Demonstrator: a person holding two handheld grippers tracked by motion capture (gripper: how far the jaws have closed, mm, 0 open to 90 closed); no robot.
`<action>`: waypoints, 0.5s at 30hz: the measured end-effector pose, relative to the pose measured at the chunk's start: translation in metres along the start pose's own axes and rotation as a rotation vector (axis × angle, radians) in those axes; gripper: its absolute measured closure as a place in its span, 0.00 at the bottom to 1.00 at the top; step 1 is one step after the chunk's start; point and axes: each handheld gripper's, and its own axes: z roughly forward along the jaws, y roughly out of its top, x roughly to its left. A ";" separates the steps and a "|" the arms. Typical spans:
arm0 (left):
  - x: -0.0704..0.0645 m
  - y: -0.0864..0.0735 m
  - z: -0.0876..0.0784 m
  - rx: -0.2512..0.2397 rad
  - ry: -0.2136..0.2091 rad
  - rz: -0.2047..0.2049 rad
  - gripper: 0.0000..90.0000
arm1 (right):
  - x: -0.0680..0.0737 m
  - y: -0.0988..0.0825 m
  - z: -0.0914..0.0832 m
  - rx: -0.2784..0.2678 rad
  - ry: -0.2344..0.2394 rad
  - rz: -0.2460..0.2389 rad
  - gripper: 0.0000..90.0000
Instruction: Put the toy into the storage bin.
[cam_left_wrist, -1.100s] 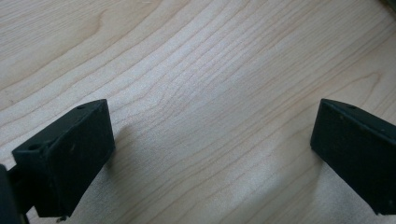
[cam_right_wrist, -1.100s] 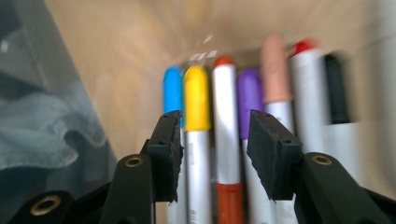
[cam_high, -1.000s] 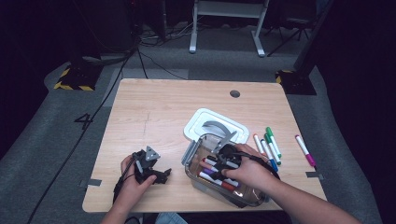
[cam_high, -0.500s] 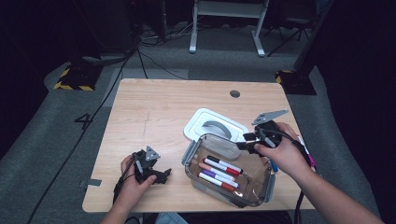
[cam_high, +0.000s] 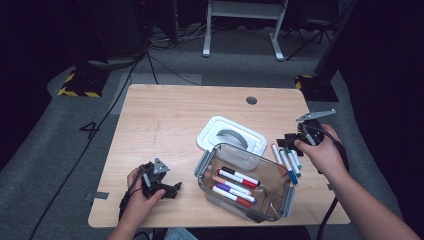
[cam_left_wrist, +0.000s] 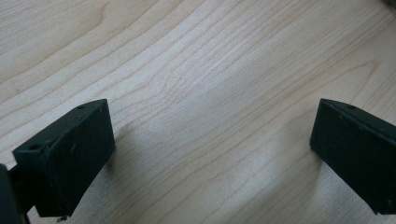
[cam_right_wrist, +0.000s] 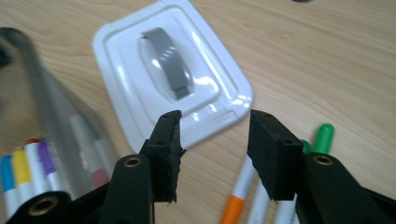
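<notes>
Fetching the next marker for the box

High view: my right gripper (cam_high: 289, 141) hangs over the loose markers (cam_high: 286, 161) near the bench's right edge; the clear box (cam_high: 243, 182) sits at the front edge, its white lid (cam_high: 230, 136) behind it.
Left gripper view: jaws wide apart over bare bench (cam_left_wrist: 201, 88).
Right gripper view: jaws have just been closing, nothing between them; I'd drop squarely across probably the orange-banded marker (cam_right_wrist: 239, 191), clear of its neighbours.

**Markers, part boxed, part loose**

Four markers (cam_high: 235, 186) lying flat and side by side inside clear open box (cam_high: 243, 182), caps red, black and purple. More markers (cam_high: 286, 160) in a loose row on table (cam_high: 170, 120) just right of box, beside white lid (cam_high: 231, 135) with grey handle.
</notes>
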 end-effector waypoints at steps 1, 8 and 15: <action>0.000 0.000 0.000 0.002 -0.001 -0.003 0.00 | -0.011 -0.004 0.006 0.013 -0.024 0.015 0.64; 0.000 0.000 -0.001 0.003 0.001 -0.004 0.00 | -0.042 -0.023 0.027 0.055 -0.092 0.078 0.67; 0.000 -0.001 0.000 0.000 -0.001 -0.010 0.00 | -0.072 -0.046 0.055 0.121 -0.147 0.146 0.69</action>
